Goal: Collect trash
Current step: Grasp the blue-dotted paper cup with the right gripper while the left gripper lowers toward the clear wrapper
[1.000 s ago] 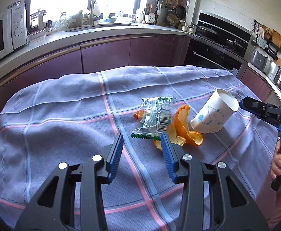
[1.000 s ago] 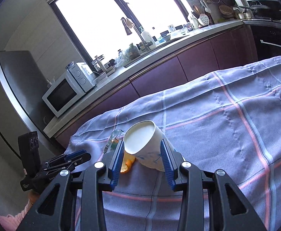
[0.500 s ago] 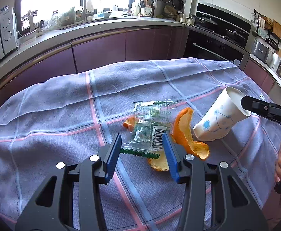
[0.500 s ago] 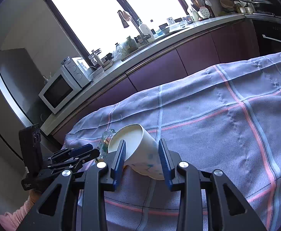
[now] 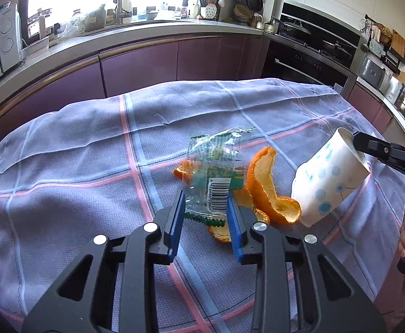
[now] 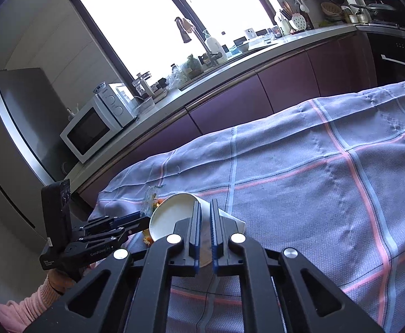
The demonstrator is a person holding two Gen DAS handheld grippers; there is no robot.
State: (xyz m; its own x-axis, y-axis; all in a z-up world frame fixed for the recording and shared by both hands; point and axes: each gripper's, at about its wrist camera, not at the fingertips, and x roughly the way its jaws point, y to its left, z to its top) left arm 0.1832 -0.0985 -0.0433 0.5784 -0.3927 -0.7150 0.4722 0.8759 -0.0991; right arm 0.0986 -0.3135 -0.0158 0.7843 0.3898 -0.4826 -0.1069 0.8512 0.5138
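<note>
A clear plastic wrapper (image 5: 216, 172) with green print and a barcode lies on the checked cloth (image 5: 63, 166), over orange peel (image 5: 266, 188). My left gripper (image 5: 205, 208) is open, its blue fingers on either side of the wrapper's near end. A white paper cup (image 5: 330, 183) with blue dots is tilted, its mouth up and to the right. My right gripper (image 6: 205, 216) is shut on the cup's rim wall (image 6: 174, 216), one finger inside the cup, and also shows in the left wrist view (image 5: 380, 149).
A kitchen counter (image 5: 147, 27) with a sink, tap and microwave (image 6: 94, 127) curves behind the table. An oven and stove (image 5: 313, 52) stand at the back right. The cloth's right edge (image 5: 391, 194) lies close to the cup.
My right gripper closed on the cup's rim and tipped it up. My left gripper moved forward until its fingers straddle the wrapper.
</note>
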